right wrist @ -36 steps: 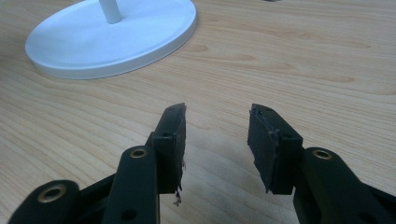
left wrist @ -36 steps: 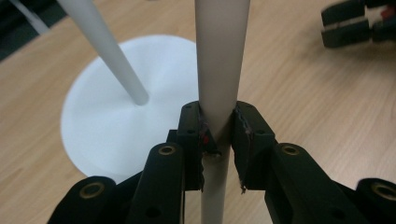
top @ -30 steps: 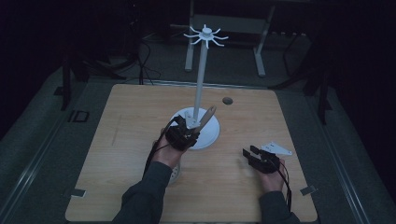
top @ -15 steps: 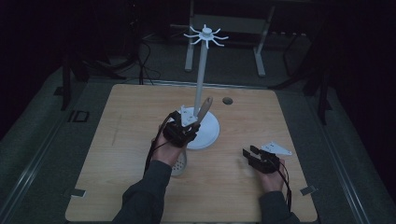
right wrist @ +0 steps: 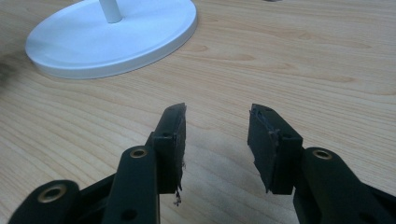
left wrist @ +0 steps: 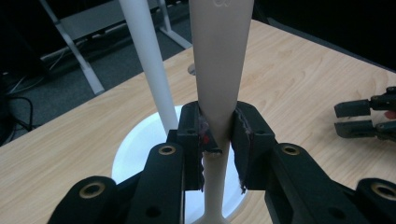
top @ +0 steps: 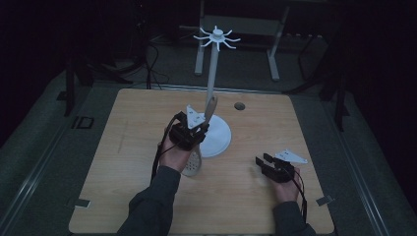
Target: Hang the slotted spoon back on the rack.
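Landmark: the white stand (top: 215,88) is rising from its round base (top: 219,137) near the middle of the wooden table (top: 123,128), with a ring of hooks (top: 217,37) at its top.

Left gripper (top: 189,132): it is sitting just in front of the base, on the person's side, its jaws pinching the pale handle of a slotted spoon (left wrist: 219,70) at its narrow neck.

Spoon: the handle is leaning up alongside the pole, near it but not touching as far as I can tell; the perforated bowl (top: 193,164) is hanging below the hand, nearer the person than the base.

Right gripper (top: 269,164): it is resting on the table to the right of the base and well apart from it, jaws spread with nothing between them (right wrist: 217,135).

Step in hand: by my reading, the spoon is being raised toward the hooks.

Doing it well: I'd be keeping the pinch firm at the neck, lifting straight up beside the pole without knocking it, and lining the handle's end up with one hook before letting go; the free gripper could be steadying the base.

Change from the earlier frames: the left gripper is sitting slightly nearer the pole now, and the handle is standing more upright; the right gripper is lying where it was.
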A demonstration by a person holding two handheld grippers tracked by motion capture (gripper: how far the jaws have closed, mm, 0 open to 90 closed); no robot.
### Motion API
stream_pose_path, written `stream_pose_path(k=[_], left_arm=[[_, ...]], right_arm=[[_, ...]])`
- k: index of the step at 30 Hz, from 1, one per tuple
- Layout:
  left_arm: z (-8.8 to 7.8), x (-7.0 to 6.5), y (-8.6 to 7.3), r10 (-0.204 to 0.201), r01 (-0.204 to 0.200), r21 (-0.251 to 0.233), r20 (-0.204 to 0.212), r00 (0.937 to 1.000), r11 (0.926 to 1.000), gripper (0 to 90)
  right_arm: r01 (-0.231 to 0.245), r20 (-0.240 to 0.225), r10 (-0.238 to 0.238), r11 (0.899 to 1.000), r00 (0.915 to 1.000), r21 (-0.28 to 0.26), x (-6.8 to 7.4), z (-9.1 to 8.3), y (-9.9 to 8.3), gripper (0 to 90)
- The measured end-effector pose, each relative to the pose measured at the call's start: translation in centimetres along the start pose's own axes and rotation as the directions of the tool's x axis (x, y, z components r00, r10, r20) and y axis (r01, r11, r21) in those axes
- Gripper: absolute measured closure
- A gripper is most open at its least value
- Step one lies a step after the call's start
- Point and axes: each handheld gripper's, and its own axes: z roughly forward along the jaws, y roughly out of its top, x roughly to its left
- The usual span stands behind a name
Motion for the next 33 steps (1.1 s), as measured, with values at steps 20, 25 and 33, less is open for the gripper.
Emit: stream_pose_path(k=[20,25,33], left_arm=[[-0.1,0.3,1.4,-0.021,0.019,-0.051,-0.039,0.9990,0.9985,74.3],[-0.1,0.3,1.7,-0.031,0.027,-0.071,-0.054,0.9981,0.9971,74.4],[-0.3,0.4,2.2,-0.051,0.043,-0.101,-0.073,0.9960,0.9940,74.4]], right_arm=[[0.003,0.002,-0.003,1.000,1.0000,-0.002,0.0,0.0,0.0,56.7],[0.002,0.002,-0.002,1.000,1.0000,-0.002,0.0,0.0,0.0,56.6],[0.001,0.001,-0.001,1.000,1.0000,-0.001,0.0,0.0,0.0,56.7]])
